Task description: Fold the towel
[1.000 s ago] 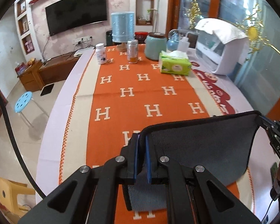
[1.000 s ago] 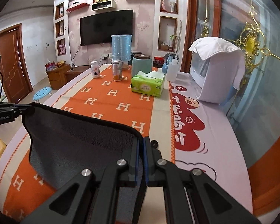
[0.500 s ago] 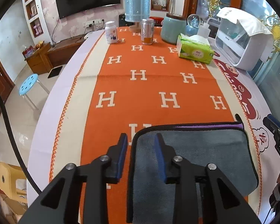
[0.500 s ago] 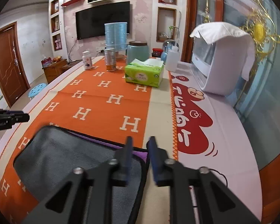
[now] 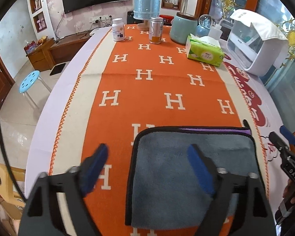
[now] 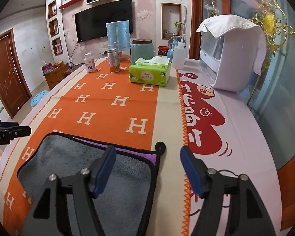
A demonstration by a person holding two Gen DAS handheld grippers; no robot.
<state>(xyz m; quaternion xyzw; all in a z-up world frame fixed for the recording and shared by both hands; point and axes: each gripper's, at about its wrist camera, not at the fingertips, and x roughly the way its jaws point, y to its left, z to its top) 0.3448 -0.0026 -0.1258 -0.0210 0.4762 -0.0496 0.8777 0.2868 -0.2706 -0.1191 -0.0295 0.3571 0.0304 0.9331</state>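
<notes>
Towel: lying folded once on the orange runner at the near end of the table, purple underside peeking out along the far edge.
Left hand-held gripper: hanging spread wide, holding nothing.
Right hand-held gripper: likewise gaping, straddling the corner loop.
Risk: layers sitting slightly offset; a one-layer pinch is likely dragging them further askew.
Risk: runner possibly getting pinched along with the towel.
</notes>
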